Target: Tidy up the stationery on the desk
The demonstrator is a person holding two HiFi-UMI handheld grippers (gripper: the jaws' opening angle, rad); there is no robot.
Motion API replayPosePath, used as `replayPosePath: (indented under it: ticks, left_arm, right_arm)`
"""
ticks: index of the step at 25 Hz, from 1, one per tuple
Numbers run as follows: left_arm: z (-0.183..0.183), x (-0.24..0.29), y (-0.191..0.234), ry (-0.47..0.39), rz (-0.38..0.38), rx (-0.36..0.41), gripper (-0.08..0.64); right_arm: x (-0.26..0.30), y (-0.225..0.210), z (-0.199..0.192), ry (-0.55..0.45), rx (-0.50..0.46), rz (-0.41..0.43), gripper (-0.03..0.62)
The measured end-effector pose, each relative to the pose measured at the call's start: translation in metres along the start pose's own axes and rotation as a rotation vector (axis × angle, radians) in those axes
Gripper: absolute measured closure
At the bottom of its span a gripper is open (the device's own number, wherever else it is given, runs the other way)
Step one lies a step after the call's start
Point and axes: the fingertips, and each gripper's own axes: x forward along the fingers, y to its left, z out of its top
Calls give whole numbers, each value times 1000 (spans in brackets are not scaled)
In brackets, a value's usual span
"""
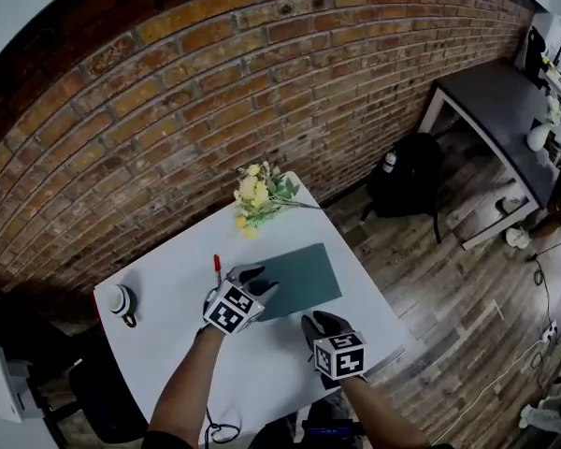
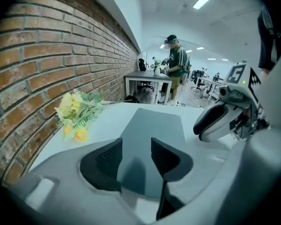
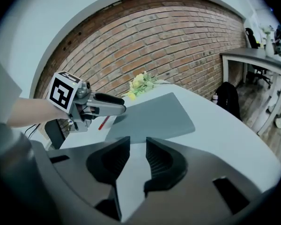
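**Both grippers at the grey sheet, neither holding anything**

We see the grey sheet (image 1: 299, 279) lying flat on the white table (image 1: 262, 372), straight ahead of the left gripper (image 2: 136, 146). That gripper's jaws stand a modest way apart with nothing clamped, and the sheet fills the gap between them. We cannot tell whether the pads touch it.

The red pen (image 1: 217, 267) lies on the table just off this gripper's left side, near the sheet's corner. Only the head view and the right gripper view show it.

The right gripper (image 3: 136, 144) sits to the right of the left one and nearer to us, short of the sheet's near edge. Its jaws are narrowly apart over bare tabletop.

Yellow flowers (image 2: 77, 111) lie ahead and left of the left gripper, past the sheet, close to the brick wall (image 1: 215, 92).

The head view alone shows a round white object (image 1: 121, 300) well off to the left gripper's left. The left gripper view alone shows a person (image 2: 175, 64) standing at a dark desk (image 2: 147, 77) far beyond the table. From the right gripper we make out a black backpack (image 3: 228, 98) on the floor, ahead and to its right.

The marker cube (image 3: 63, 92) on the left gripper carries black-and-white block patterns, which we cannot read as words.
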Motion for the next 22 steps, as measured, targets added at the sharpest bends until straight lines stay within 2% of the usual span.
replayPosePath:
  ticks: [3,7,12,15,19,22]
  left_arm:
    - [2,20,16,35,-7,23,364]
    - [12,44,30,57,-60,25,334]
    - [6,58,33,110,-167,-43,331]
    - [5,58,31,106,-172,-70,333]
    - [4,58,27,123,-164,-52,351]
    - [0,57,22,151,-206,-108,369]
  right_arm:
    - [10,-5,2,-10,41,-8,457]
    - [18,-14,4,-18,79,-29,439]
    - [22,-17,7,-23,109,-38,434]
    - [23,-18,4,-9,122,-58,433]
    - [24,-17,-6,57,176,-80,448]
    - [25,-15,-11,67,204,-72,442]
